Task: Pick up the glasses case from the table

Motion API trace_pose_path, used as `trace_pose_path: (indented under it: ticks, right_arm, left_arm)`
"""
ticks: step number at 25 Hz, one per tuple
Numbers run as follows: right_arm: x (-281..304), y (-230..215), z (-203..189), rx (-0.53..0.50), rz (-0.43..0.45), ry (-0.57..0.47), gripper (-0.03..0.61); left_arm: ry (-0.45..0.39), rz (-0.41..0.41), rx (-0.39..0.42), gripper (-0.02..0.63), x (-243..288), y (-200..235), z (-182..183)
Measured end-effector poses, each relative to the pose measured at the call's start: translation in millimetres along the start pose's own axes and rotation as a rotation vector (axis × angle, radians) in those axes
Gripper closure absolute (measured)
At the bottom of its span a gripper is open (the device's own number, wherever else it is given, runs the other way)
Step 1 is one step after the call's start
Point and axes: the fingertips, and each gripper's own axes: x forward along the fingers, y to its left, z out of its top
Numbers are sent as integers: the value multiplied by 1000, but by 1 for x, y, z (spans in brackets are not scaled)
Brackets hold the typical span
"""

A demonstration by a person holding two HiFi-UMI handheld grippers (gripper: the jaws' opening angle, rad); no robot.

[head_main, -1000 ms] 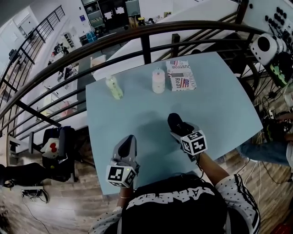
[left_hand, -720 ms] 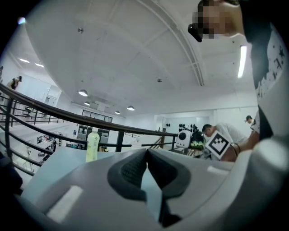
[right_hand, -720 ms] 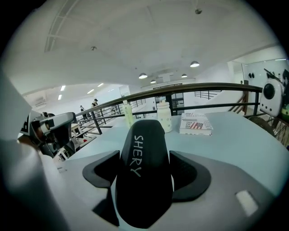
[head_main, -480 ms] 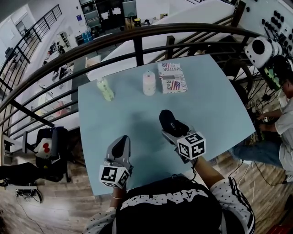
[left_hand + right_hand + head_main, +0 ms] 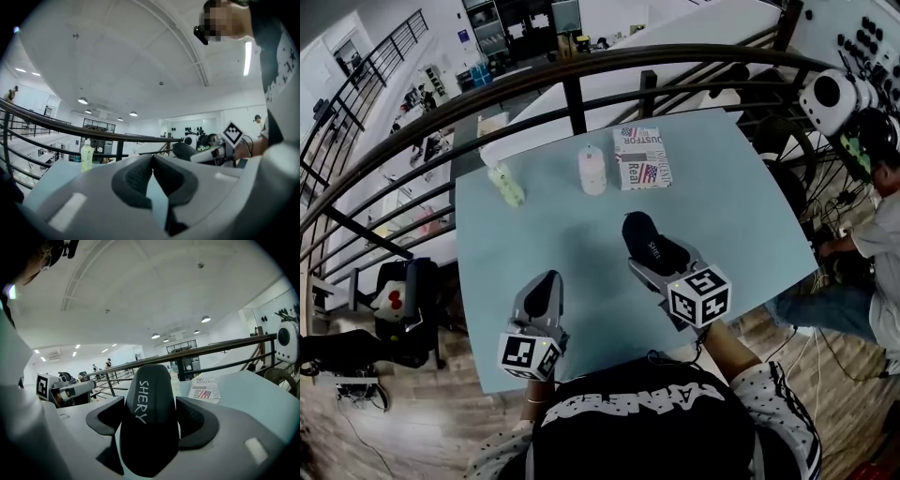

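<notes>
My right gripper [image 5: 652, 255] is shut on a black glasses case [image 5: 649, 246] with white lettering and holds it up off the light blue table [image 5: 741, 206]. In the right gripper view the glasses case [image 5: 149, 418] stands lengthwise between the two dark pads [image 5: 199, 422] of the right gripper [image 5: 150, 420]. My left gripper [image 5: 540, 298] hovers over the table's near left part, shut with nothing in it. In the left gripper view the left gripper [image 5: 153, 174] has its pads touching at the tips. The right gripper [image 5: 206, 152] with the case shows there at the right.
At the table's far side stand a pale green bottle [image 5: 505, 184], a small white container [image 5: 592, 170] and a printed box [image 5: 641, 157]. A dark metal railing [image 5: 572, 89] runs behind the table. A person [image 5: 877, 234] crouches at the right, beside cables on the floor.
The right gripper has lifted the glasses case higher and a little farther from the person. The left gripper stayed low at the near left; the head view shifted slightly.
</notes>
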Motion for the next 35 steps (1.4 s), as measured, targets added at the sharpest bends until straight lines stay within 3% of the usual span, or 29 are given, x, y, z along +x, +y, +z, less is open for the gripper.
trace_pose_path:
  ticks: [16,35]
  right_arm:
    - [-32,-2,48,-21,41,-127,222]
    - [-32,2,50,-34,54,-142,224]
  left_arm:
    - [-15,22,61,614,3,-8,26]
    - [-10,18,64,614,7,-8,23]
